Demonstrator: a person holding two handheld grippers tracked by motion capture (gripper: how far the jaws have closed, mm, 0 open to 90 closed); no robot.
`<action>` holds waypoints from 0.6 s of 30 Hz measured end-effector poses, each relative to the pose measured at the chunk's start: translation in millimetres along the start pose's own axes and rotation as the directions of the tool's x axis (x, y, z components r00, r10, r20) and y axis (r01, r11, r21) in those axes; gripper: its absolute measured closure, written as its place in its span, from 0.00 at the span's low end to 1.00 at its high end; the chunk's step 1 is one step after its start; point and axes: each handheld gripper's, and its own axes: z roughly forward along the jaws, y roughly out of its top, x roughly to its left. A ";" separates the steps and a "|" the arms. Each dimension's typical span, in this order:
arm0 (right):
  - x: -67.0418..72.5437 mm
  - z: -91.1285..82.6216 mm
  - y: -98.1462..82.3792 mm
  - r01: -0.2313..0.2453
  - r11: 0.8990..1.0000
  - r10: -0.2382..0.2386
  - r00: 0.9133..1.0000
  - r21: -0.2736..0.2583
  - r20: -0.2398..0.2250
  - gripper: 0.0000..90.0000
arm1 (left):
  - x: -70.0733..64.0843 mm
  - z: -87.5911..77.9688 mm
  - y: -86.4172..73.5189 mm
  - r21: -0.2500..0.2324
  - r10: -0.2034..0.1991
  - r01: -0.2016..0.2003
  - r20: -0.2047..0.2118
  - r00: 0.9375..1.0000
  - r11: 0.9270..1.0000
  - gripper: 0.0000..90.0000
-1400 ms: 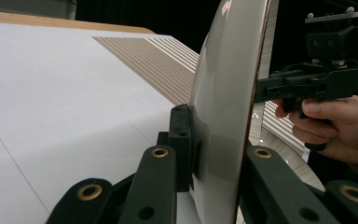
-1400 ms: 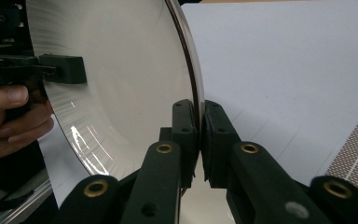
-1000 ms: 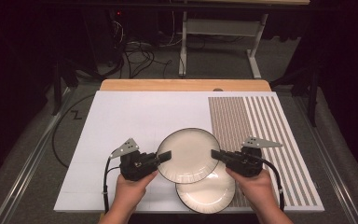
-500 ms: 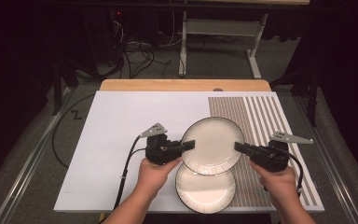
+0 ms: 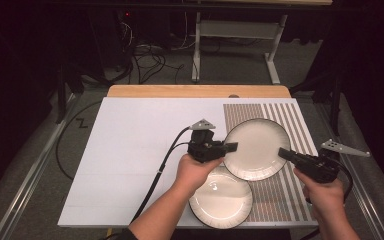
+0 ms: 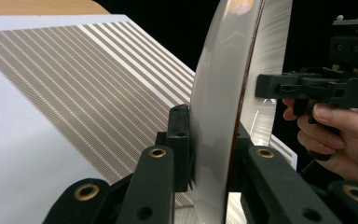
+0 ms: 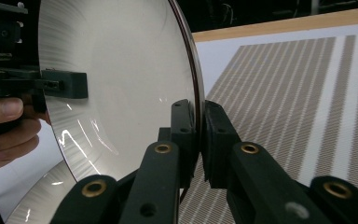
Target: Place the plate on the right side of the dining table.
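Two-gripper carry of a plate, partly done.
Near edge: second plate (image 5: 221, 197) lying on the surface (image 5: 130, 150). Beyond it: upper plate (image 5: 256, 148), clear of it above the striped mat (image 5: 300, 125), clenched at opposite rims by left gripper (image 5: 231, 147) and right gripper (image 5: 283, 152); set-down remains.

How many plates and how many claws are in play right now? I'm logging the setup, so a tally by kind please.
Plates: 2, the upper plate clamped at its rim from both sides, and the lower plate lying on the mat.
Claws: 2, the left claw and the right claw, both shut on the upper plate.
Total: 4
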 end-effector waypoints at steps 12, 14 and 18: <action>-32.9 -19.3 -7.8 -0.031 0.999 0.031 0.994 0.004 0.104 0.96 | 3.1 57.6 9.4 0.094 0.002 -0.002 0.005 1.000 0.996 0.82; -37.1 -20.4 -9.9 -0.034 0.999 0.033 0.993 0.005 0.117 0.96 | 4.6 66.0 10.8 0.111 0.003 -0.004 0.006 1.000 0.994 0.82; -47.9 -22.6 -16.4 -0.059 0.998 0.058 0.989 0.001 0.135 0.96 | 5.2 81.4 12.7 0.141 0.007 -0.008 0.003 1.000 0.990 0.81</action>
